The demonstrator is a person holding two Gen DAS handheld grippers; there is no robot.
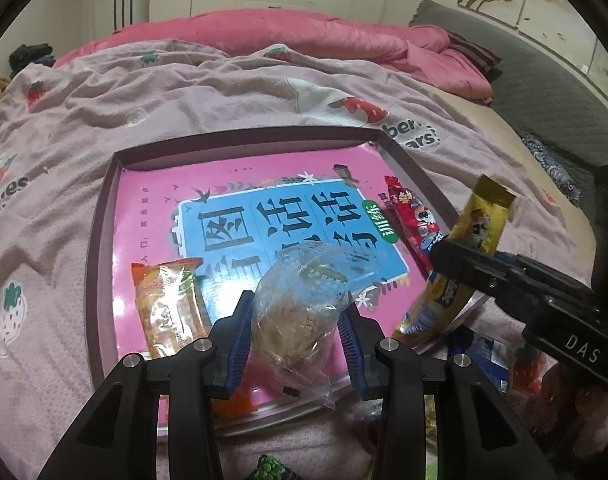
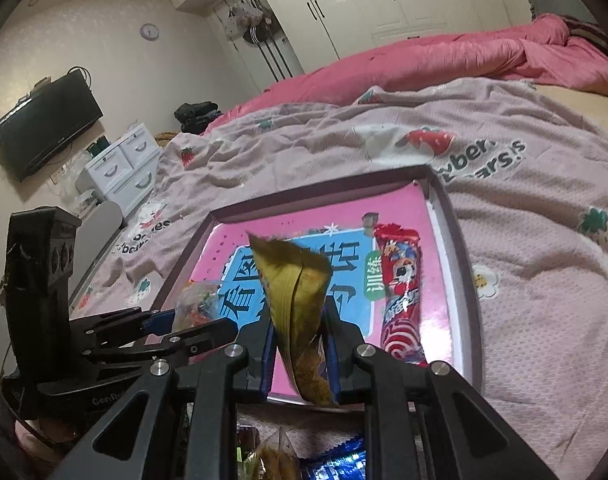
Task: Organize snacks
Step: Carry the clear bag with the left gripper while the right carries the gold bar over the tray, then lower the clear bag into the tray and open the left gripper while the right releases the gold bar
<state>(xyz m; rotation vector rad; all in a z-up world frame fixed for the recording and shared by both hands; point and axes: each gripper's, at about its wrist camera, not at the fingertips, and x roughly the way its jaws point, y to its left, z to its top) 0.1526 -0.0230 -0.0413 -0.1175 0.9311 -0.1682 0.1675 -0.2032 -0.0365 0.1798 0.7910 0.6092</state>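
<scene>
Both grippers are loaded and poised over the tray (image 1: 103, 216), so the step in hand looks like setting two snacks down inside it. The left gripper (image 1: 295, 332) is clamped on a clear bag (image 1: 299, 304) of pale crumbly snack, its blue pads (image 1: 239, 332) pressing the bag's sides. The right gripper (image 2: 299, 344) is closed on a gold packet (image 2: 295, 292), pinched low so the crimped top stands up ahead of the fingers.

To place well, I would lower each one until its free end touches the pink book cover (image 1: 151, 208) lining the tray, then part the fingers slowly. The clear bag is soft and slack, so it will likely slump forward; give it room ahead of the left fingers. An orange packet (image 1: 167, 308) lies flat just to the left of the left gripper, and the bag should land beside it, not on it. A red packet (image 2: 400, 292) lies lengthwise just right of the right gripper, along the tray's right wall; laying the gold packet parallel to it would keep a tidy row. The two grippers are near each other, so releasing one at a time avoids a knock.

The gold packet is long, narrow, creased down its middle and glossy. More wrappers show below both grippers, outside the tray's near edge, too cut off to name
</scene>
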